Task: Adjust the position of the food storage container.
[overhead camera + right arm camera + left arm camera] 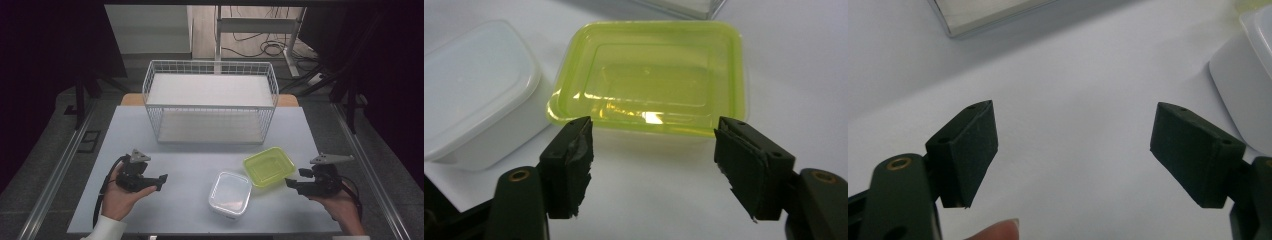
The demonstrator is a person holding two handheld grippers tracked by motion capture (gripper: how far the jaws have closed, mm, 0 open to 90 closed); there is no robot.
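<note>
The green container [269,166] rests upright and uncovered on the white table [190,150], in front of the wire basket [210,100] and toward that basket's right end. Its near-left corner touches or all but touches the white lidded container [230,192], which stands nearer the person, also in front of the basket. The right gripper [295,184] is held level just to the right of the green container and points at it; in the right gripper view its jaws stand apart with bare table between them, the green container [649,75] just beyond the pads and not touched. The left gripper [161,181] lies in the person's left hand [122,192], in front of the basket's left end and well apart from the white lidded container. In the left gripper view its jaws stand wide with nothing between them, and an edge of the white lidded container [1243,85] shows at the right.
</note>
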